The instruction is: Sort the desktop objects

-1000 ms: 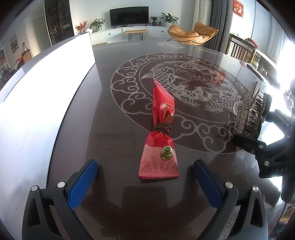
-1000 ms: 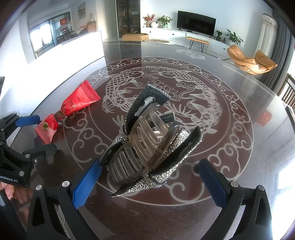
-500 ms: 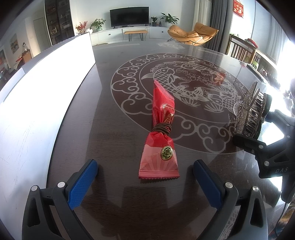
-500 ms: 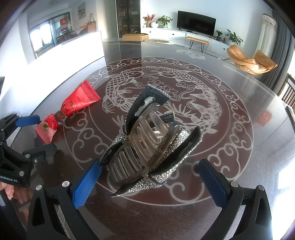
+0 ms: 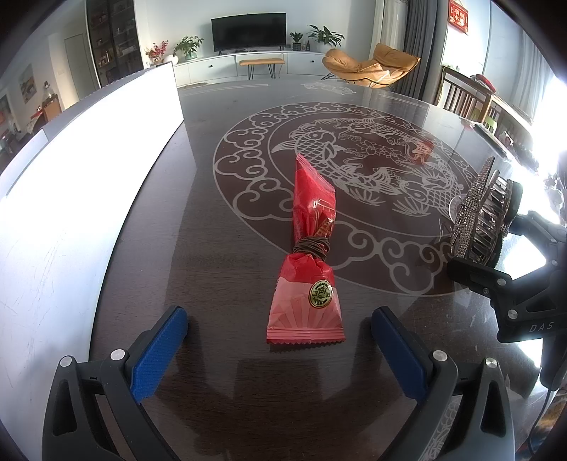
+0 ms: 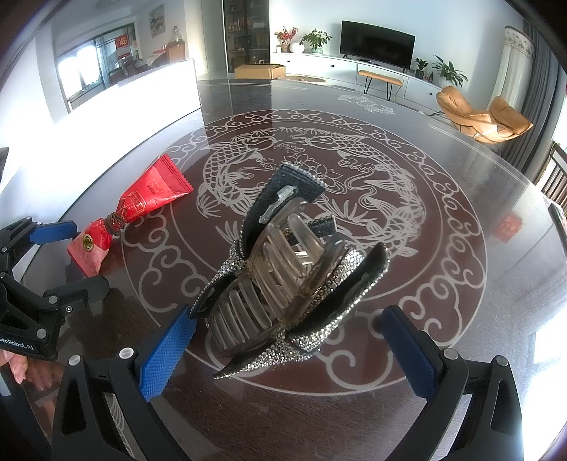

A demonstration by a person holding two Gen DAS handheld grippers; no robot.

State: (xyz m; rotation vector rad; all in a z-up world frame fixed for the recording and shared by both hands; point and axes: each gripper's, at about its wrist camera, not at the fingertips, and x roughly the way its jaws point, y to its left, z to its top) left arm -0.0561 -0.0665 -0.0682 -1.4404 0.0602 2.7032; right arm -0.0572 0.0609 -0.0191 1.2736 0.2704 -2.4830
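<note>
Dark patterned surface (image 5: 219, 248) fills the left wrist view: the left gripper (image 5: 280, 333) gapes empty, the red packet (image 5: 312, 255) at centre frame, untouched; closing would likely grasp it. White board (image 5: 88, 170) at left. Right wrist view: the right gripper (image 6: 287, 337), wide open, flanks the hair clip (image 6: 283, 283) at centre; contact unclear.

This is looking like a home living room: a flat television (image 5: 248, 31) is standing on a long white low cabinet (image 5: 248, 64) at the top centre of the left wrist view, with potted plants (image 5: 325, 34) sitting beside it. An orange lounge chair (image 6: 478, 115) is resting at the upper right of the right wrist view, and a dark bench (image 5: 219, 220) with a koi pattern is filling the foreground.
</note>
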